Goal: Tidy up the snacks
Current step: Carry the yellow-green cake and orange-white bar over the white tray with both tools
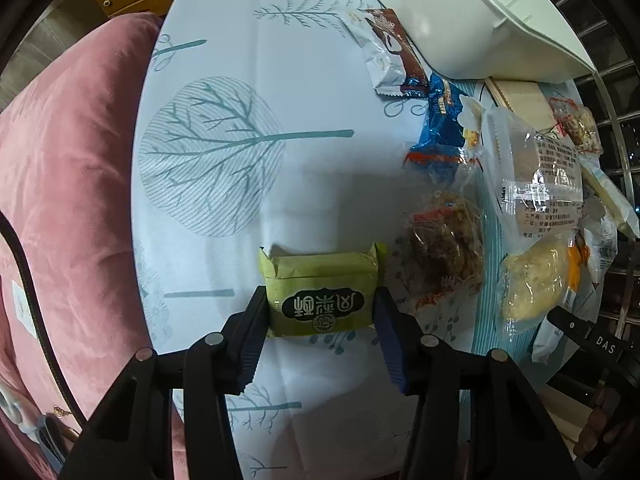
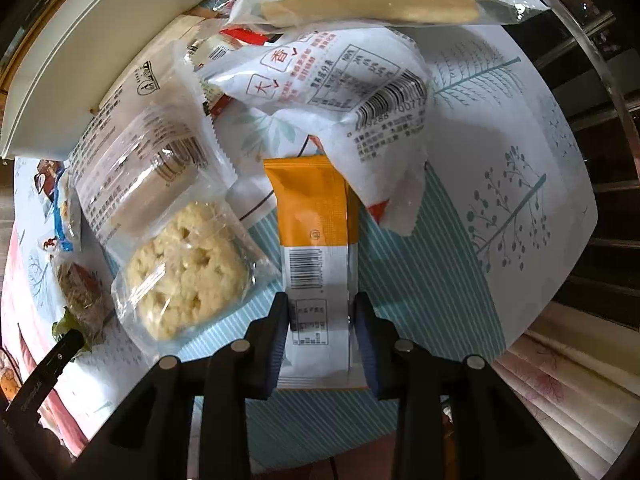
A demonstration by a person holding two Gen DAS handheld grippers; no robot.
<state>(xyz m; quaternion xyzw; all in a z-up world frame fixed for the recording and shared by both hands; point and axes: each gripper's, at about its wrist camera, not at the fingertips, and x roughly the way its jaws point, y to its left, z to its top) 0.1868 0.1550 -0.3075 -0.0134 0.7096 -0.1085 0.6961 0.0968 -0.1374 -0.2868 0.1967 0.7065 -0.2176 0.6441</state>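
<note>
Snacks lie on the counter (image 1: 224, 240); left fingers (image 1: 320, 312) clamp a green pack (image 1: 322, 296), right fingers (image 2: 322, 336) an orange packet (image 2: 316, 240).

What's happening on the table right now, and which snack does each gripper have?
A person with two handheld grippers is sorting wrapped snacks on a tree-print tablecloth. The left gripper is clamped on a green pastry pack lying apart from the pile. The right gripper is clamped on an orange-and-white snack bar at the edge of the pile, beside a pale round cake in clear wrap. Both packs appear to rest on the cloth. A white bin sits beyond.
</note>
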